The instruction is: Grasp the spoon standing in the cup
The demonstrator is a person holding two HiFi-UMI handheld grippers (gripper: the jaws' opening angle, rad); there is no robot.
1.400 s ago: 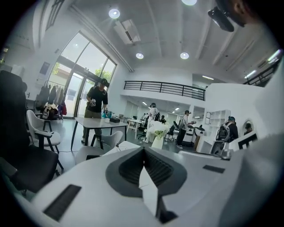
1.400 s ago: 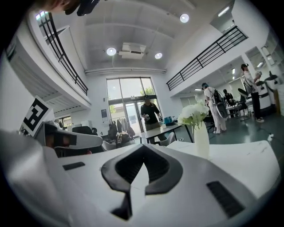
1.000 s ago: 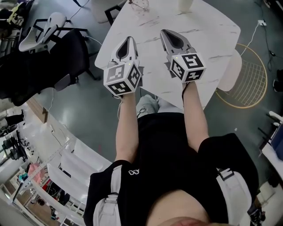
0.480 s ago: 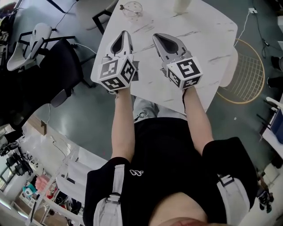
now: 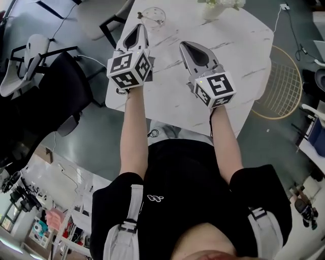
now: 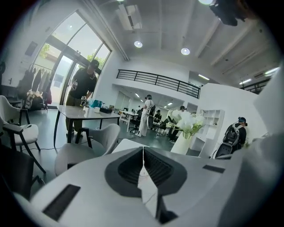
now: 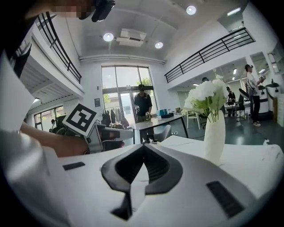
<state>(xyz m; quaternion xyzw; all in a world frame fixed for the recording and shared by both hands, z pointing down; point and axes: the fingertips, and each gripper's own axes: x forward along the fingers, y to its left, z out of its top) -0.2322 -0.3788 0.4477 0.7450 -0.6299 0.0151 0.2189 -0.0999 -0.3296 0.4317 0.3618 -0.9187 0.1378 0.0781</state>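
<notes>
A clear glass cup (image 5: 153, 15) stands near the far left edge of the white marble table (image 5: 238, 56). The spoon in it is too thin to make out. My left gripper (image 5: 138, 29) is just short of the cup, its jaws pressed together with nothing between them (image 6: 143, 150). The cup is hidden behind those jaws in the left gripper view. My right gripper (image 5: 189, 46) hovers over the table's middle, to the right of the left one, its jaws likewise shut and empty (image 7: 142, 147).
A white vase of flowers (image 7: 214, 133) stands at the table's far edge, right of the cup. A black office chair (image 5: 48, 86) is left of the table, a round wire frame (image 5: 282, 81) right. People and other tables (image 6: 84, 113) are farther off.
My left gripper has moved forward across the table, up close to the glass cup. The right gripper has kept roughly its place.
</notes>
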